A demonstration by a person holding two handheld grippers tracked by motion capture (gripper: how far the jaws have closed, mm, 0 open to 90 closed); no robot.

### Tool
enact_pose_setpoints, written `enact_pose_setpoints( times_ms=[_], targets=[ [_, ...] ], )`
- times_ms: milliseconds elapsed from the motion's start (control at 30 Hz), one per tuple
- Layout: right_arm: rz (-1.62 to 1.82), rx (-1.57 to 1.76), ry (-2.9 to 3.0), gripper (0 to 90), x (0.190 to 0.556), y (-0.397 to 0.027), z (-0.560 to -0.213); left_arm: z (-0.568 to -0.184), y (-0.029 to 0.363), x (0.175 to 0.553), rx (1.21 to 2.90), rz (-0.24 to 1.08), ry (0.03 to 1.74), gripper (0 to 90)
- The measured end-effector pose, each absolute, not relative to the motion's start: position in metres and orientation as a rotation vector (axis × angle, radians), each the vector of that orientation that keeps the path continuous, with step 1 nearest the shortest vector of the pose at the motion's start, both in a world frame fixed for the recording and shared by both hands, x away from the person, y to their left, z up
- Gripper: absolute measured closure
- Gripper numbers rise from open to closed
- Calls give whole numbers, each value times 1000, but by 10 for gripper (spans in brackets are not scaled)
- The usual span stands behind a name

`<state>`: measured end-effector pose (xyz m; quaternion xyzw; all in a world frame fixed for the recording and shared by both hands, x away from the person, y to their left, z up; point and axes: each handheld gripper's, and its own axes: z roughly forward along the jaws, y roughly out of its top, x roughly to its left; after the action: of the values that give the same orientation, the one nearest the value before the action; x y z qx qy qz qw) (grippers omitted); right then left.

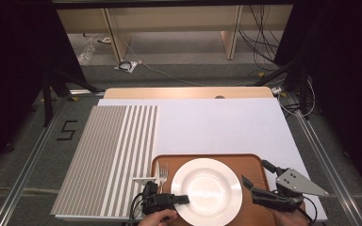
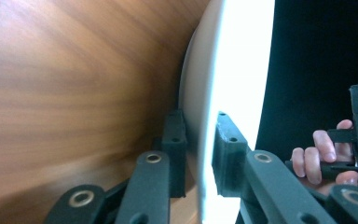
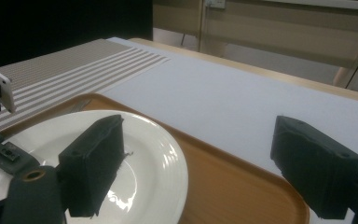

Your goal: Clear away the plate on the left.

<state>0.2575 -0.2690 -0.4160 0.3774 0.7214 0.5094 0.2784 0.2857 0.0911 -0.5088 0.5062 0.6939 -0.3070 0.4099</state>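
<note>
A white plate (image 1: 207, 188) (image 3: 144, 158) lies on a brown wooden tray (image 1: 254, 162) (image 3: 233, 182) at the near edge of the table. My left gripper (image 1: 183, 199) reaches in from the near left and is shut on the plate's left rim. In the left gripper view (image 2: 198, 121), one jaw is under the rim and one on top of the plate (image 2: 242, 70), with the tray (image 2: 74, 93) beneath. My right gripper (image 1: 255, 172) (image 3: 196, 135) stands open just right of the plate. Only bare tray lies between its jaws. A fork (image 1: 162, 172) lies on the tray left of the plate.
A striped placemat (image 1: 108, 160) covers the table's left part and a white mat (image 1: 217, 127) the rest. The person's right hand (image 2: 326, 154) grips its tool. Beyond the far edge are cables (image 1: 127, 65) on the floor.
</note>
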Motion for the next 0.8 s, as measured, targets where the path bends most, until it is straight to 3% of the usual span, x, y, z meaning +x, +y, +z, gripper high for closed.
enact_pose_setpoints(
  times_ms=[800],
  targets=[
    [1367, 1007, 1942, 182, 257, -269, -416, -489, 90, 289, 1431, -632, 1655, 464]
  ],
)
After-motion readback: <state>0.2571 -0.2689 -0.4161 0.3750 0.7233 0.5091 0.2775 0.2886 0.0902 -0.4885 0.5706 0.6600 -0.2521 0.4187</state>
